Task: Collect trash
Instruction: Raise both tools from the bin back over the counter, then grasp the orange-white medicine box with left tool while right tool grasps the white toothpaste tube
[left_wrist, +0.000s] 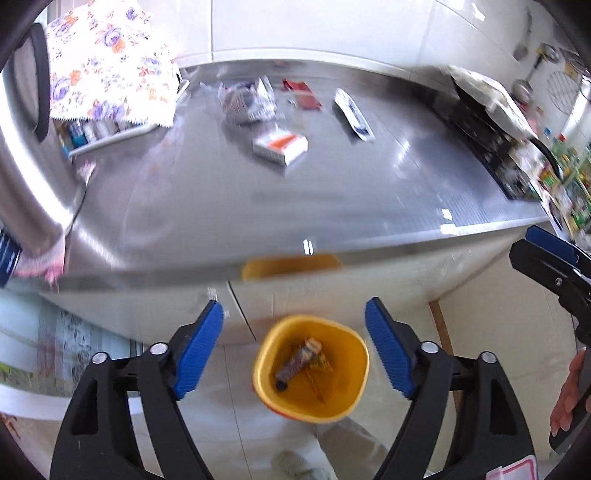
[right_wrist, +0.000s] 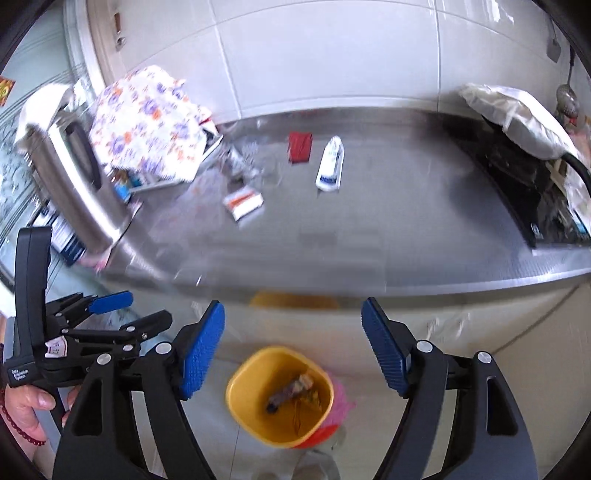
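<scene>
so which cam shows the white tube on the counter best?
Right wrist: the white tube lies nearly lengthwise to the lens, cap end and blue label readable. Left wrist shows the same tube farther off, skewed and blurrier.

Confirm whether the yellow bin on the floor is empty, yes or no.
No: in the left wrist view the yellow bin already holds a brown wrapper and some smaller scraps beside it.
</scene>
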